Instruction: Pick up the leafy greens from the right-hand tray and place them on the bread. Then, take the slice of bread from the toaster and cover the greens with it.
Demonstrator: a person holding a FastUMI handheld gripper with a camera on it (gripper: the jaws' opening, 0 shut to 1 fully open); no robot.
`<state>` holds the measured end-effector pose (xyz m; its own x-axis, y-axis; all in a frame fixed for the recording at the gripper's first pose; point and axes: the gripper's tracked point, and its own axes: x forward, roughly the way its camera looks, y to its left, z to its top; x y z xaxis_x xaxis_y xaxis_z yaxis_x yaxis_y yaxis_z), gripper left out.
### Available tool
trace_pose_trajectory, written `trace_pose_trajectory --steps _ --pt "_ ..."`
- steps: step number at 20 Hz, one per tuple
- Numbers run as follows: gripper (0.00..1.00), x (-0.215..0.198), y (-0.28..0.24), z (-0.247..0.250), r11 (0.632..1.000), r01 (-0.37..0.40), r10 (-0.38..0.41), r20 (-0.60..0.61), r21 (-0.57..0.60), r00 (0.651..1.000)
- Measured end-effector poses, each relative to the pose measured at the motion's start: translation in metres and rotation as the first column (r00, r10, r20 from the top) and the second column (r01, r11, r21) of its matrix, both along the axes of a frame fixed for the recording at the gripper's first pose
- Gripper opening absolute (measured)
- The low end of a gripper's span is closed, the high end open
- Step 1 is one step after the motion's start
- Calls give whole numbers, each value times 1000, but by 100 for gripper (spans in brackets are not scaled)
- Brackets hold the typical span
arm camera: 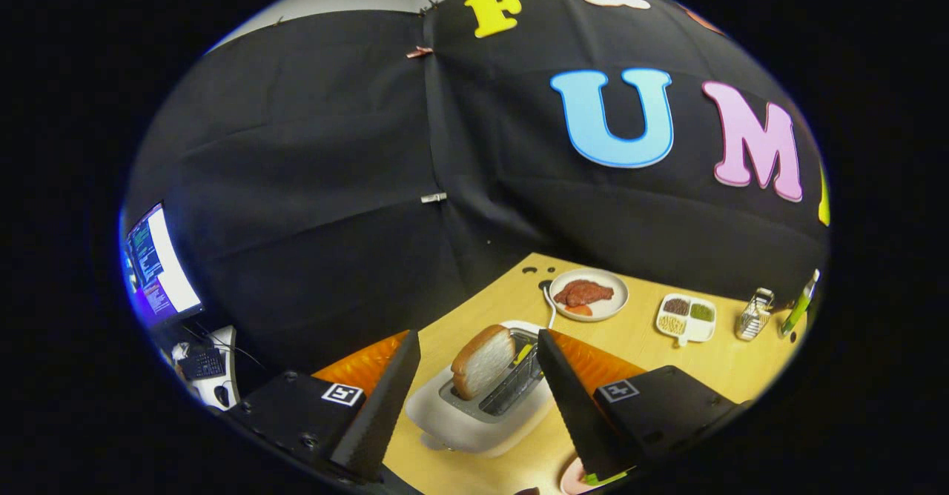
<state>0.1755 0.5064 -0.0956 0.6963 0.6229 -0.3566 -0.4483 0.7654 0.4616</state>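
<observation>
Wooden table (652, 347): toaster (474, 413), plates (589, 295).

Pink plate (572, 478) — mostly hidden behind gripper (474, 347).

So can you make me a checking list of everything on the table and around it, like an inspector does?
Surface: light wooden table, bare in places.
Job's things: tan bread slice standing upright in one slot of the white toaster, between and just ahead of the tongs.
Clutter: round white plate with red-brown meat pieces; white four-part dish with grains; small wire rack; green bottle; pink plate edge with something green, by one finger.
Tongs: open, holding nothing.
Cables: white cord running from the toaster toward the plate; dark wires near the keyboard.
Surroundings: black cloth wall; lit monitor, black keyboard off to the side.
</observation>
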Motion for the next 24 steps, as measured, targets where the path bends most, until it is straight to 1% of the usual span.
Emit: trace_pose_trajectory --steps 2,4,6,8,10,11,13,16,17,18,19,24 --pt "99 11 14 -27 1000 22 -22 -100 -2 995" --pt "98 25 27 -43 998 65 -61 -174 15 983" --pt "98 33 41 -62 995 97 -86 -256 29 963" --pt "96 37 45 -84 993 120 -108 -329 16 938" --pt "87 40 44 -97 991 133 -128 -355 -8 926" --pt "68 43 40 -99 990 137 -135 -354 -21 926" --pt "49 46 33 -104 989 139 -146 -353 -47 924" --pt "25 43 29 -100 988 144 -152 -346 -49 926" --pt "21 44 32 -95 988 148 -151 -342 -33 928" --pt "20 43 34 -88 989 147 -141 -339 -8 930" --pt "16 43 31 -79 988 156 -146 -330 2 932" --pt "15 44 12 -39 981 186 -168 -263 47 950"
